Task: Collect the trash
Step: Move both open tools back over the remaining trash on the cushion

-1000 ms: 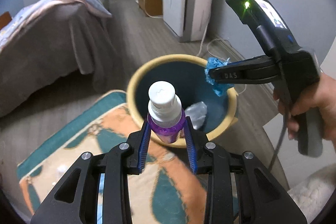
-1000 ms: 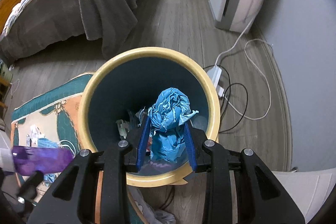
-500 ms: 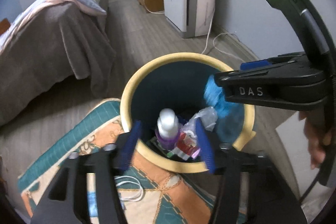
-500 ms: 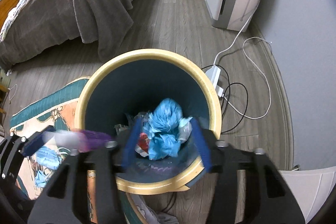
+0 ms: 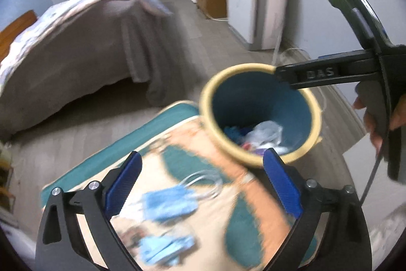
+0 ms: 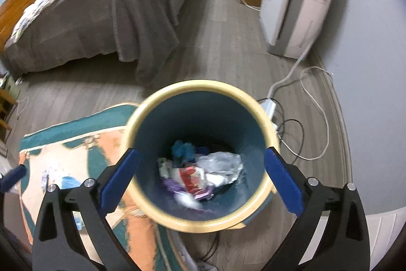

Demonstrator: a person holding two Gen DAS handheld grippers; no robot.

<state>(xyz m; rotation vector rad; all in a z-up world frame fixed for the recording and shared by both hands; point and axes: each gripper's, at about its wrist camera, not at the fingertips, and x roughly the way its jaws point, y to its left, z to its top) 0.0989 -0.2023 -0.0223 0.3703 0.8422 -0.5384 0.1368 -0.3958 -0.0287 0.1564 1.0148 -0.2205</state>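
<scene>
On the bedroom floor, your bin [image 6: 203,222] stands at the rug's [image 5: 177,133] edge, trash [image 6: 203,174] piled inside. Your left hand-held gripper [image 5: 200,179] and right hand-held gripper [image 6: 201,177] are both spread wide, empty; blue masks [image 5: 167,205] lie on the rug.

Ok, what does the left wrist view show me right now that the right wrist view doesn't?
Only the left wrist view shows the blue face masks lying on the rug between the open fingers of the left claw, plus the right claw's black body over the trash bin rim.

Only the right wrist view looks straight down into the bin: purple bottle, crumpled blue paper, clear plastic wrapper. It also shows the power strip and cables.

Both show the bin, rug, bed and open, empty claws; right claw.
</scene>
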